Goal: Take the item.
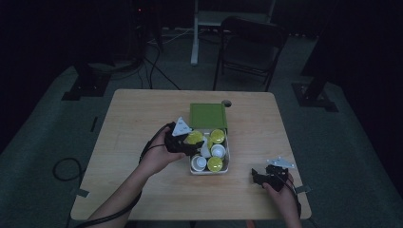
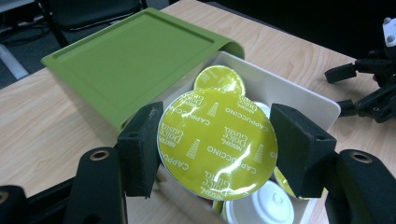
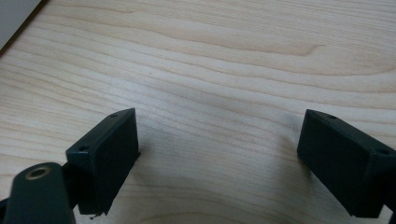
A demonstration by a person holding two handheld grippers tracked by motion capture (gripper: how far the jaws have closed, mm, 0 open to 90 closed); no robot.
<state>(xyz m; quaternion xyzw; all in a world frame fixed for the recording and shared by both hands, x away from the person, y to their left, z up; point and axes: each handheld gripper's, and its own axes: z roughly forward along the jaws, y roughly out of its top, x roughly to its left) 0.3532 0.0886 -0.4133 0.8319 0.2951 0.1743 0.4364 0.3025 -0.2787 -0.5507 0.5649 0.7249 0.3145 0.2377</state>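
Observation:
A white box (image 1: 225, 161) (image 2: 299, 93) holds several coffee capsules, some with yellow-green foil lids and some white. Its green lid (image 1: 208, 115) (image 2: 130, 60) lies against the far end. My left gripper (image 1: 189, 143) (image 2: 216, 144) hovers over the box's left side, shut on a yellow-green capsule (image 1: 194, 137) (image 2: 217, 142) printed "Dolce Gusto Cappuccino", which is held by its rim. My right gripper (image 1: 260, 178) (image 3: 219, 158) rests low over bare table near the front right, open with nothing between its jaws. It also appears at the right edge of the left gripper view as the right gripper (image 2: 369, 88).
The wooden table (image 1: 142, 123) has free surface left of the box and along the front. A small round hole (image 1: 226, 102) sits near the far edge. Beyond the table stand a dark chair (image 1: 249, 47) and stand legs, with cables on the floor.

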